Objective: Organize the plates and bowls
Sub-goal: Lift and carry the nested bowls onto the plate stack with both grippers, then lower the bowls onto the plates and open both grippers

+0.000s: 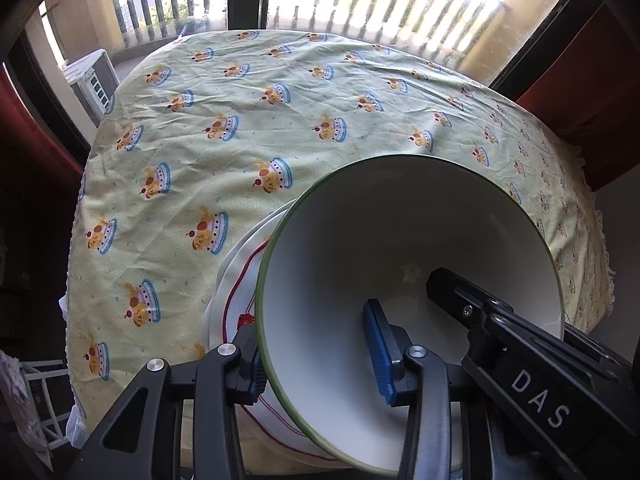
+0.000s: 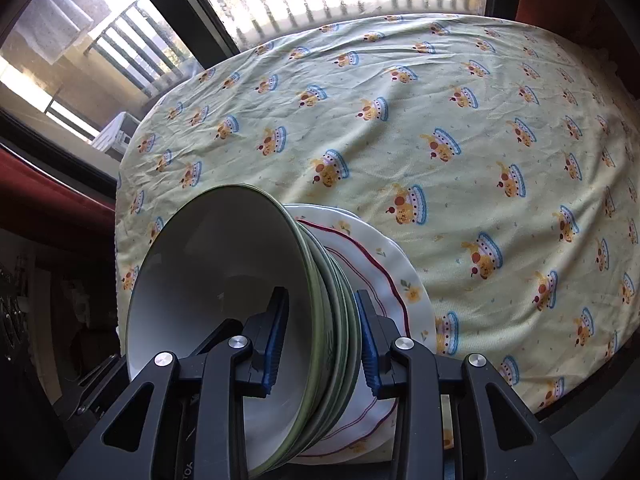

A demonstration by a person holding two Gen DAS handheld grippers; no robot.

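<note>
A stack of green-rimmed white bowls (image 2: 224, 280) sits nested on scalloped white plates with a red line (image 2: 384, 276), near the table's front edge. My right gripper (image 2: 320, 340) is shut on the rims of the stacked bowls, one finger inside the top bowl, one outside. In the left wrist view the top bowl (image 1: 400, 240) fills the lower middle, with the plates (image 1: 240, 280) beneath it. My left gripper (image 1: 316, 348) straddles the bowl's near rim; its inner pad stands clear of the wall. The right gripper's finger (image 1: 452, 288) shows inside the bowl.
The table wears a pale yellow cloth (image 1: 248, 128) with a cartoon print. Behind it are windows with a balcony railing (image 1: 360, 0) and red curtains (image 1: 592, 80). A white rack (image 1: 36, 400) stands low on the left.
</note>
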